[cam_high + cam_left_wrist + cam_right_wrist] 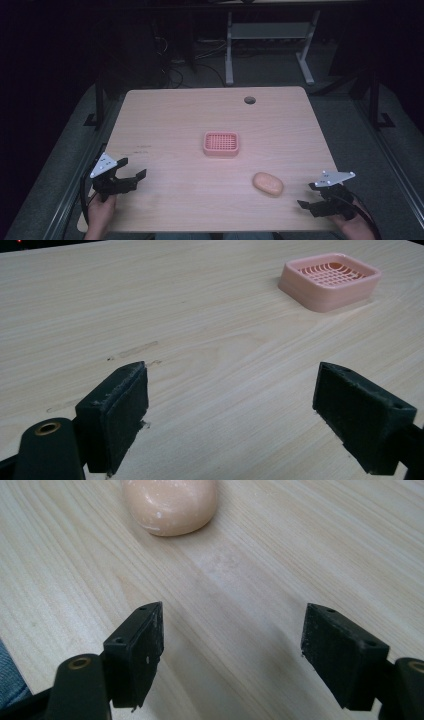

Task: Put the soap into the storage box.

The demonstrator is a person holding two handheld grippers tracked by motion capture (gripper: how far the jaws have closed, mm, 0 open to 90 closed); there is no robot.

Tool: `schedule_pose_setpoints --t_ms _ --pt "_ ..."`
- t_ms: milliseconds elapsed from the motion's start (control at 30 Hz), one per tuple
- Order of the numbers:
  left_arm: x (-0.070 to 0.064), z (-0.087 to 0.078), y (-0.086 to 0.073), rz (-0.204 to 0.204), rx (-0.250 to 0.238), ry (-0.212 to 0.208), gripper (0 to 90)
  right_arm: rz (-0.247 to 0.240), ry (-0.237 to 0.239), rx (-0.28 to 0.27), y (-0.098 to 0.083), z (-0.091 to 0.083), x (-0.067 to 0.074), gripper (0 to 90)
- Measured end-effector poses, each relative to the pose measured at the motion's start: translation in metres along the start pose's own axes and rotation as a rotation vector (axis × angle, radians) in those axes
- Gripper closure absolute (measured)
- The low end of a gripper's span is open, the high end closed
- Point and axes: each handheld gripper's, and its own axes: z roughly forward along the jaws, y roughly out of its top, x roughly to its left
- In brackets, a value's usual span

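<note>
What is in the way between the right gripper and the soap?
Nothing visible. The right gripper is open and points at the soap, with just bare table between them. The pink dish sits farther off, toward the middle of the table, not in that path.

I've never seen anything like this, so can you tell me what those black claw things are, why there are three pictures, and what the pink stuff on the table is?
The black claws are two grippers, tools a person holds, one in each hand. The top picture looks down from above the wooden table: the left gripper and the right gripper sit near the front edge. The other two pictures come from little cameras riding on each gripper, looking out between its two jaws. The pink square with a grid is a soap dish, in the middle of the table. The peach-coloured lump is a bar of soap, lying close to the right gripper. Both grippers are open and hold nothing.
</note>
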Motion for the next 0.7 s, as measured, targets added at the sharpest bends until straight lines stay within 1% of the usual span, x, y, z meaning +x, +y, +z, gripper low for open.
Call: schedule_pose_setpoints --t_ms 167,233,300,367,433,500,600,700 --pt "0.000 0.000 0.000 0.002 0.003 0.001 14.3 -0.003 0.007 0.006 0.002 0.001 0.000 24.7" --pt "0.000 0.000 0.000 0.001 0.000 0.000 14.3 0.004 0.008 0.006 0.002 0.001 0.002 24.7" --pt "0.000 -0.001 0.000 -0.002 -0.001 -0.001 14.3 -0.002 0.006 0.005 0.003 0.001 0.002 24.7" --pt "-0.001 -0.003 -0.001 0.005 -0.002 -0.003 14.3 -0.016 -0.003 0.005 0.007 0.000 0.006 24.7" --pt "-0.001 -0.003 -0.001 -0.003 -0.007 -0.004 14.3 -0.022 -0.006 0.011 0.010 0.000 0.008 24.7" --pt "0.000 -0.004 -0.001 -0.002 -0.008 -0.003 14.3 -0.044 -0.014 0.018 0.013 0.000 0.010 24.7" --pt "0.000 -0.004 -0.001 -0.005 -0.007 -0.001 14.3 -0.059 -0.013 0.023 0.018 0.000 0.012 24.7" --pt "0.001 -0.003 -0.001 -0.001 -0.002 -0.001 14.3 -0.059 -0.004 0.020 0.022 -0.001 0.011 24.7"
